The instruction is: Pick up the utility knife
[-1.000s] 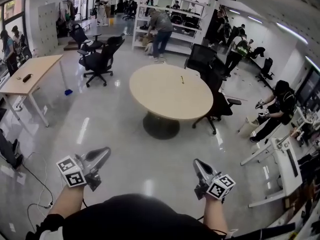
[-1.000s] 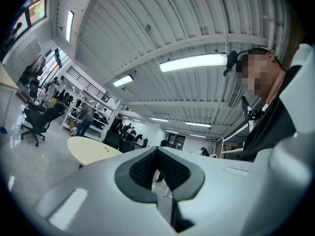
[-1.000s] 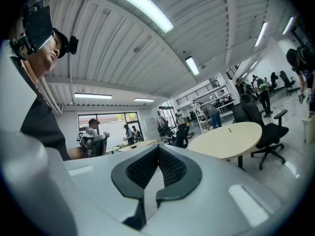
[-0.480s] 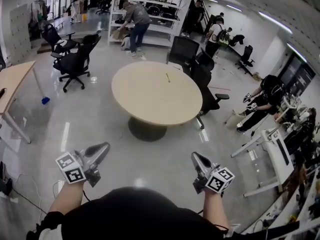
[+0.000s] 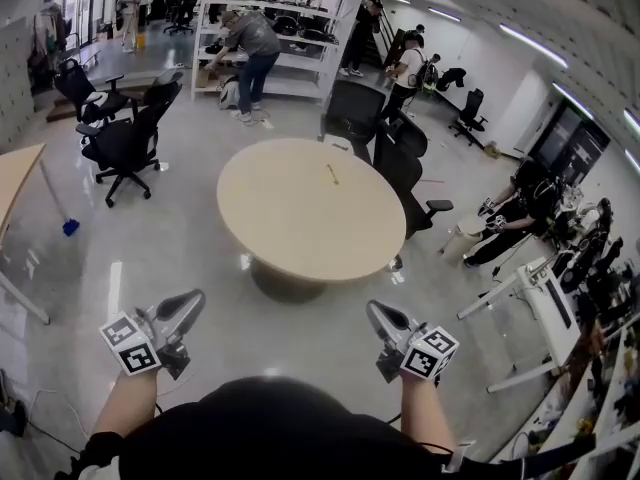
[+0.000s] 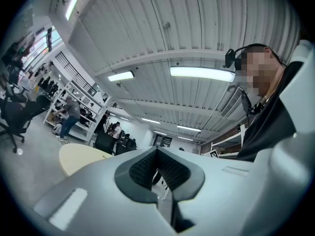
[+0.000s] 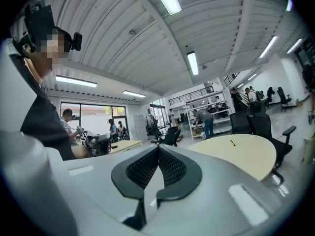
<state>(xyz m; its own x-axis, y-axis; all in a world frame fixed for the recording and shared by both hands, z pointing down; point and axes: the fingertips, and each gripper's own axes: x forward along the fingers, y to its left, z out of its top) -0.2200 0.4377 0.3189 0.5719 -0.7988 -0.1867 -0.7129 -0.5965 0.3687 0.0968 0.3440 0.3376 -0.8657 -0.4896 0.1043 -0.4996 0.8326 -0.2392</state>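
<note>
Head view, utility knife (image 5: 331, 174) lying on round desk (image 5: 290, 223) at twelve o'clock, well apart from left gripper (image 5: 190, 303) at seven and right gripper (image 5: 376, 312) at five, left gripper view, fingers (image 6: 141, 169) closed, empty, right gripper view, fingers (image 7: 141, 169) closed, empty, knife at two o'clock.

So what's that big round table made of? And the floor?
The round table looks like pale wood or wood-look board with a matte finish: the top is even beige with no glare. The floor seems to be glossy polished stone or tile: the ceiling lights mirror in it.

Open office — swivel chairs (image 5: 122, 140), round table (image 5: 300, 218), shelving (image 5: 300, 40)
</note>
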